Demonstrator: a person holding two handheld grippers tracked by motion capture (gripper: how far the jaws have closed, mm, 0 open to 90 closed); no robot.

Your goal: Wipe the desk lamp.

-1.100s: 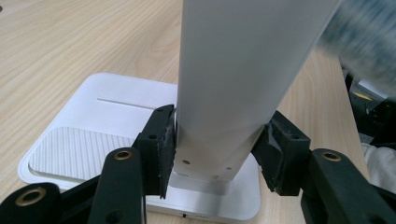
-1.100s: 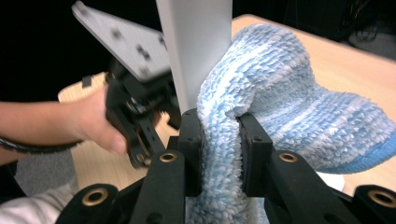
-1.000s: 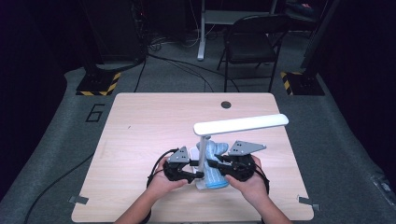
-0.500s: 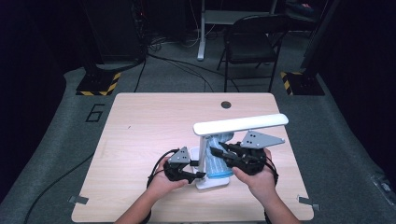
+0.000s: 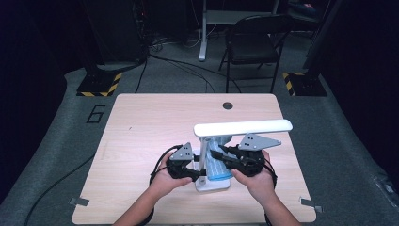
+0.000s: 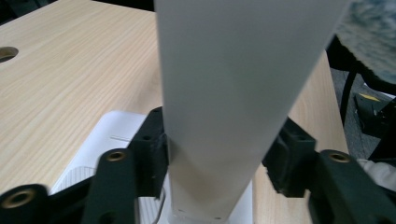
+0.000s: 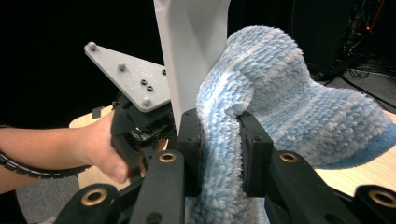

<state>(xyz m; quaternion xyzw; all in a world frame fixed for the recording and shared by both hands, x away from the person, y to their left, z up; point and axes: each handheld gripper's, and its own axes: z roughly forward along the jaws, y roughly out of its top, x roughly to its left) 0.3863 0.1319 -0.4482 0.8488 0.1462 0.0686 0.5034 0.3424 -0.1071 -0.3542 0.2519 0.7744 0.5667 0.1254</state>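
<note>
Your left gripper [image 6: 212, 158] has its fingers [image 6: 152, 158] closed on the white lamp post [image 6: 224, 93], one pad on either side, just above the lamp base [image 6: 109, 135] on the tabletop [image 6: 60, 79]. Your right gripper [image 7: 219, 149] pinches the blue-and-white cloth [image 7: 280, 107] between its fingers [image 7: 191, 144]; the cloth bulges above them, touching the post.

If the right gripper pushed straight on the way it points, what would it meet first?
Probably the lamp's white post, just beyond the blue cloth pinched in the right gripper; depth is unclear.
</note>
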